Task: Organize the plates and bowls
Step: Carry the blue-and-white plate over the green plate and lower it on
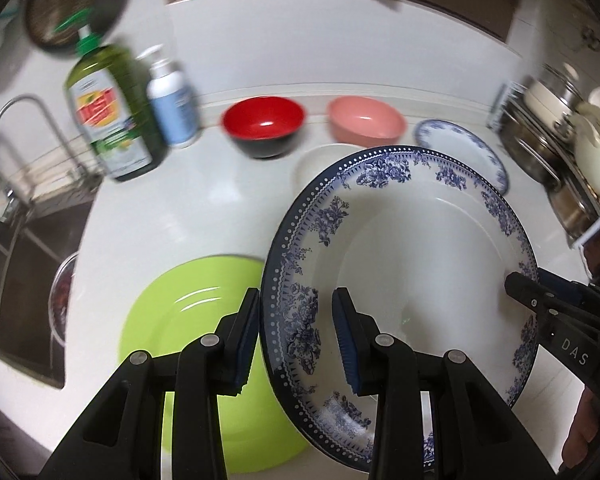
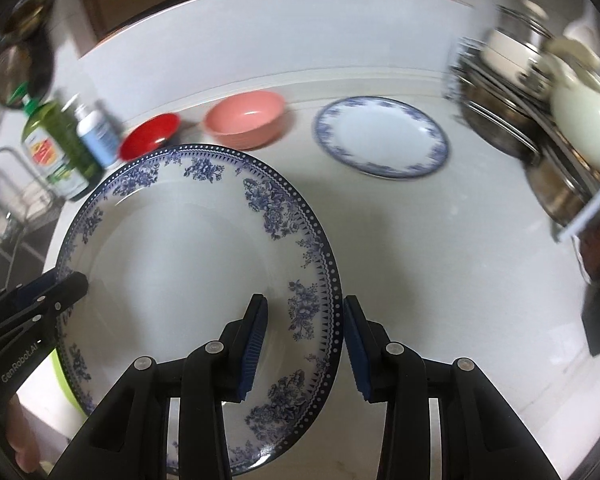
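A large white plate with a blue floral rim (image 1: pixel 412 248) (image 2: pixel 188 252) is held above the white counter between both grippers. My left gripper (image 1: pixel 296 344) straddles its left rim, one finger each side, and holds it. My right gripper (image 2: pixel 305 344) straddles its right rim the same way. A lime green plate (image 1: pixel 188 320) lies under and left of it. A smaller blue-rimmed plate (image 2: pixel 382 136) (image 1: pixel 464 148), a pink bowl (image 2: pixel 246 118) (image 1: pixel 366 120) and a red and black bowl (image 1: pixel 265 126) (image 2: pixel 150 136) stand at the back of the counter.
A green soap bottle (image 1: pixel 108 116) and a white pump bottle (image 1: pixel 172 100) stand back left by the sink (image 1: pixel 24 264) and tap. A rack with steel pots and a cream pot (image 2: pixel 540 120) fills the right side. A white plate edge (image 1: pixel 316 156) shows behind the held plate.
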A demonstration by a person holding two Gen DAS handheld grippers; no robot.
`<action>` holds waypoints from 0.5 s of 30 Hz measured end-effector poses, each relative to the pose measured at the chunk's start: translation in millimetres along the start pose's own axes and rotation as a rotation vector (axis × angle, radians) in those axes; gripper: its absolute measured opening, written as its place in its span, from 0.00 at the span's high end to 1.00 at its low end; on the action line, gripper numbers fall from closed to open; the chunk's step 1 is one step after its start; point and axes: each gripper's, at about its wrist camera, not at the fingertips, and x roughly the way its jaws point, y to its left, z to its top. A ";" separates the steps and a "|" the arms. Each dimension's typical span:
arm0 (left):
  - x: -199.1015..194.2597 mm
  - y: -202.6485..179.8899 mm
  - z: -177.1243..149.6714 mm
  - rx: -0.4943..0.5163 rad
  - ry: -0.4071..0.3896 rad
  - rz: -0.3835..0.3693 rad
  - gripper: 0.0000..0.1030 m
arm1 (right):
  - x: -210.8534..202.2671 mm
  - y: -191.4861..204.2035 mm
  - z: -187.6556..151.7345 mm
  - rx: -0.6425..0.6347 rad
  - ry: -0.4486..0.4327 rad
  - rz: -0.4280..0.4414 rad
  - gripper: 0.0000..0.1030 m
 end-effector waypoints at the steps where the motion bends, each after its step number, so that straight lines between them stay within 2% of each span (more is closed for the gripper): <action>1: -0.7 8.5 -2.5 -0.015 0.003 0.010 0.65 | -0.2 7.5 0.0 -0.010 0.001 0.007 0.62; 15: -5.7 93.5 -32.9 -0.172 0.034 0.109 0.65 | 15.5 97.8 4.5 -0.194 0.031 0.102 0.62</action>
